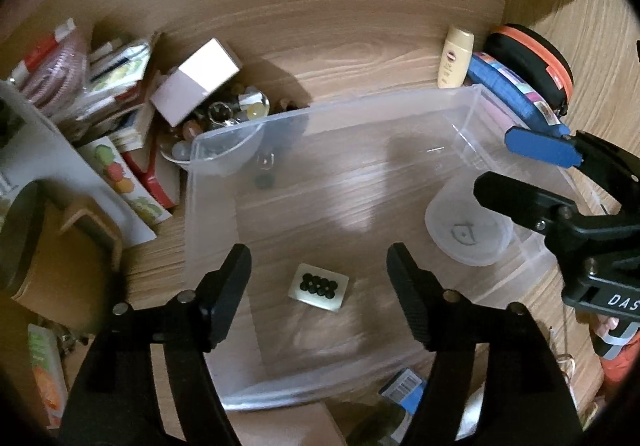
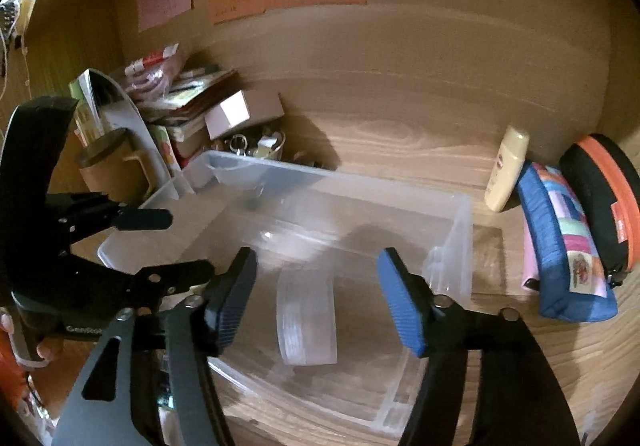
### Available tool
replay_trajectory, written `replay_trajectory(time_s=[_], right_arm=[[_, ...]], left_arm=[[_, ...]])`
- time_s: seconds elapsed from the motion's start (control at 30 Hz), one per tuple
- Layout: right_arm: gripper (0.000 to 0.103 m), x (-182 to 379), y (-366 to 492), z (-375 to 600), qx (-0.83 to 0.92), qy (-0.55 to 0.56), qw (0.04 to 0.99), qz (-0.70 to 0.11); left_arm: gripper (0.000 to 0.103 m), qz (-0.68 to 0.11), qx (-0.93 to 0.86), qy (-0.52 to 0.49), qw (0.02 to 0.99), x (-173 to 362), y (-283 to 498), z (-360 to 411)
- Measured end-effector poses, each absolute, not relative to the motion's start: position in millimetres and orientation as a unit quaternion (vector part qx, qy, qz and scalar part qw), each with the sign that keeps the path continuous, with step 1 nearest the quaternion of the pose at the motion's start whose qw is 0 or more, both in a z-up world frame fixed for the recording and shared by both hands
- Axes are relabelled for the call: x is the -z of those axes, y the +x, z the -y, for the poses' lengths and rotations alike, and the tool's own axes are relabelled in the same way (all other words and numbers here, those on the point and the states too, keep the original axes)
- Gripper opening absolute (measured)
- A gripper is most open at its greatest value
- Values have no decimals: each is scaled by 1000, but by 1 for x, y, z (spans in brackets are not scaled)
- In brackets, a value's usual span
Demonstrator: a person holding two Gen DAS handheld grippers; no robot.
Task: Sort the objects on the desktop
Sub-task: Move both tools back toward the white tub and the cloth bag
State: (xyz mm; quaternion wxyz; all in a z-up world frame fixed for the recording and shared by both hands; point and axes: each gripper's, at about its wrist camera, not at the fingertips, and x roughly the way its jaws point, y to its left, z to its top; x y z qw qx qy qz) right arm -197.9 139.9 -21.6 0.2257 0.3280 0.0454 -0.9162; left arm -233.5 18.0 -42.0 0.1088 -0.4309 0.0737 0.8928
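A clear plastic bin [image 1: 472, 102] is seen lying beneath both grippers on the wooden desk [image 1: 340, 38]. The left gripper [image 1: 318, 294] is held spread and empty, a small card of black beads [image 1: 319, 287] resting on the bin floor right between its fingers. The right gripper [image 2: 318, 298] is likewise parted and empty, a translucent round lid [image 2: 307, 320] lying in the bin just ahead of it.
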Motion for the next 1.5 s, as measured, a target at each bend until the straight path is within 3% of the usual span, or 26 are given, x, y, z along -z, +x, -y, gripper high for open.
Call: replay_trajectory(time_s=[0.07,0.3,0.37,0.8,1.5], right_arm=[[70,18,-196,-142,919,322,225,-42],[73,-2,-183,-145,923,309,226,-39],[77,-8,-175,-146,925,302,225,-42],[82,-45,-109,-156,942,258,211,-45],[85,10,-52,-169,921,327,209,-40]], left_arm=[[78,-73,-895,-427,109,38,-229,-17],[79,-74,-906,-408,87,18,-209,-6],[85,-74,-911,-398,81,11,-201,-2],[95,-65,-936,-340,66,-28,-142,23],[95,-6,-915,-396,79,31,-100,56]])
